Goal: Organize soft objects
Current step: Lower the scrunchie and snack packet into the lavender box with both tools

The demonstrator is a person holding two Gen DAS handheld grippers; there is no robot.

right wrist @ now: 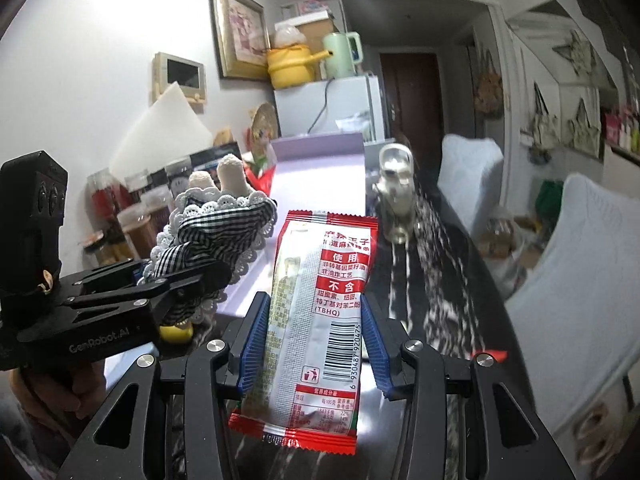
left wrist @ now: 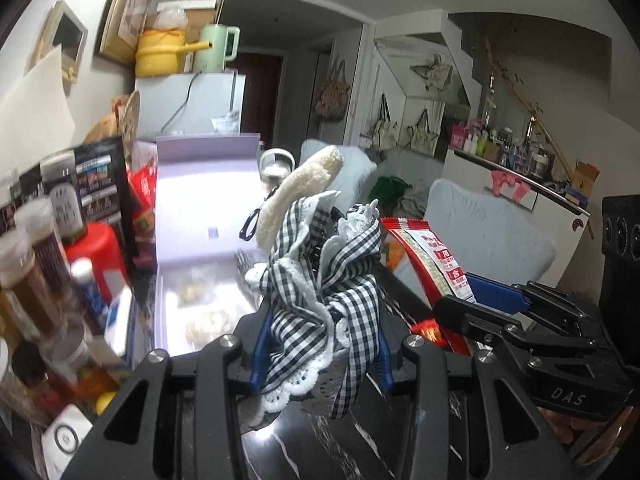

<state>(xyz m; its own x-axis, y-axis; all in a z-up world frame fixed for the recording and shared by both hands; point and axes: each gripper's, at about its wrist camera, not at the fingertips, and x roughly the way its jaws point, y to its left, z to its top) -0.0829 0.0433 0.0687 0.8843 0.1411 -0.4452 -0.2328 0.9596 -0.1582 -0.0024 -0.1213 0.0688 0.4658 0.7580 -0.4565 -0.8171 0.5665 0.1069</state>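
My left gripper (left wrist: 320, 360) is shut on a soft toy (left wrist: 320, 300) wrapped in black-and-white gingham cloth with white lace trim. A cream plush limb (left wrist: 300, 192) of the toy sticks up past the fingers. In the right wrist view the same toy (right wrist: 212, 228) shows at the left, held in the left gripper (right wrist: 200, 276). My right gripper (right wrist: 316, 344) is shut on a red and silver snack packet (right wrist: 320, 300), its blue pads (right wrist: 254, 344) pressing both long sides. From the left wrist view, that packet (left wrist: 428, 252) and the right gripper (left wrist: 472, 300) are close on the right.
A black marbled table (left wrist: 360, 440) lies below both grippers. On it stand an open pale purple box (left wrist: 208, 200), jars and bottles (left wrist: 40, 248) at the left, a red container (left wrist: 96, 252) and a silver figurine (right wrist: 396, 188). Light blue chairs (right wrist: 580, 280) line the right side.
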